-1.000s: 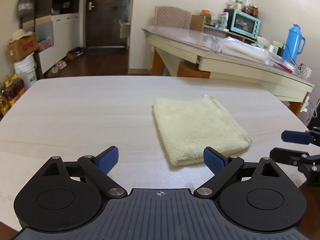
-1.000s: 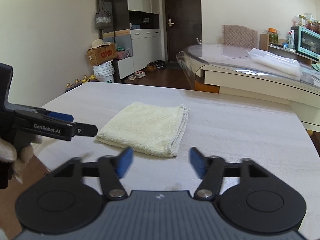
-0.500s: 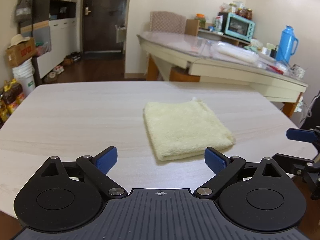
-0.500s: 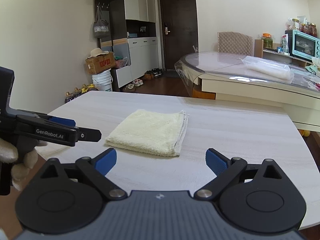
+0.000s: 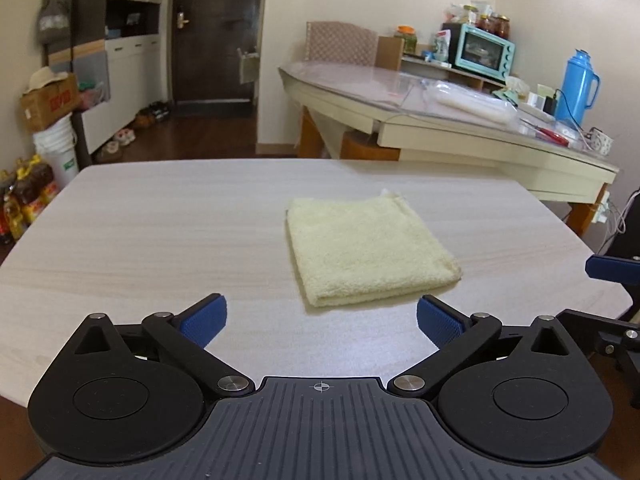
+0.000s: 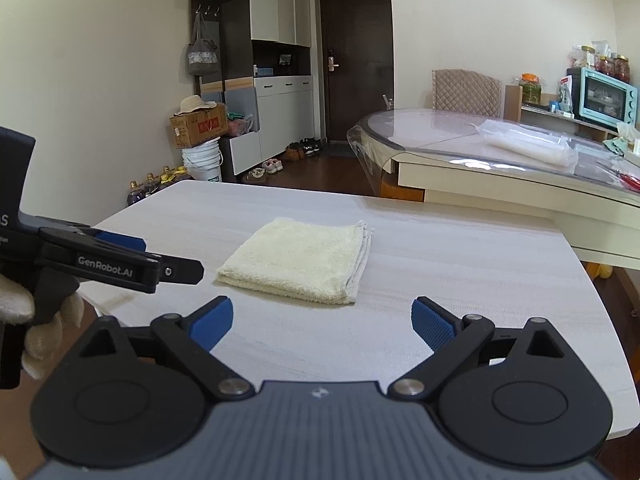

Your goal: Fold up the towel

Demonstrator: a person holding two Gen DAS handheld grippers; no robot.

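Note:
A pale yellow towel (image 5: 366,246) lies folded into a thick square on the light wood table (image 5: 160,232); it also shows in the right wrist view (image 6: 300,260). My left gripper (image 5: 320,320) is open and empty, held back near the table's front edge, short of the towel. My right gripper (image 6: 322,318) is open and empty, also back from the towel. The left gripper shows from the side in the right wrist view (image 6: 120,264), and part of the right gripper shows at the right edge of the left wrist view (image 5: 612,272).
A second table (image 5: 460,120) with a plastic cover, a blue flask (image 5: 580,84) and a teal toaster oven (image 5: 484,52) stands behind. A bucket (image 6: 202,162), box and bottles sit on the floor to the left. A dark door (image 6: 352,76) is at the back.
Both grippers have pulled back and up from the towel. The right gripper's jaws have opened wider. The towel has not moved.

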